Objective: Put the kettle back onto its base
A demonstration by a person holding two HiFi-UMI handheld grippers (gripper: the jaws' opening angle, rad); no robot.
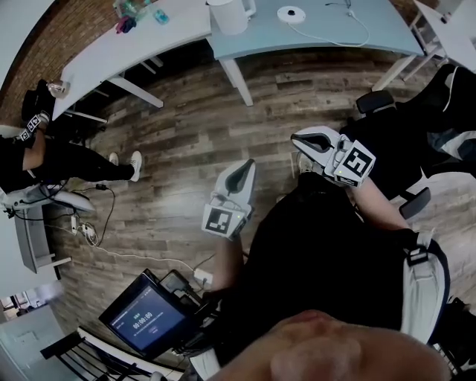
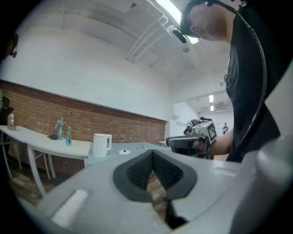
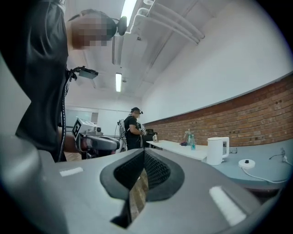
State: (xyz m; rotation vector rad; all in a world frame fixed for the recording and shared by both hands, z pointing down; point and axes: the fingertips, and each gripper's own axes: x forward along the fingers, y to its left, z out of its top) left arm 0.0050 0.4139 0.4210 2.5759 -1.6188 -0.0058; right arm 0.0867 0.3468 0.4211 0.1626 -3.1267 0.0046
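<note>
The white kettle (image 1: 229,15) stands on the light blue table (image 1: 327,46) at the top of the head view, with its round white base (image 1: 291,13) a little to its right. Both also show far off in the left gripper view, kettle (image 2: 101,144) and base (image 2: 124,152), and in the right gripper view, kettle (image 3: 217,150) and base (image 3: 246,162). My left gripper (image 1: 239,175) and right gripper (image 1: 316,140) hover over the wooden floor close to my body, well short of the table. Each is shut with nothing between its jaws.
A white table (image 1: 126,45) with bottles (image 1: 141,11) adjoins the blue one on the left. A white cable (image 1: 346,33) runs from the base. Another person (image 1: 44,149) is at the left. A tablet (image 1: 145,320) sits below me; black chairs (image 1: 375,100) stand to the right.
</note>
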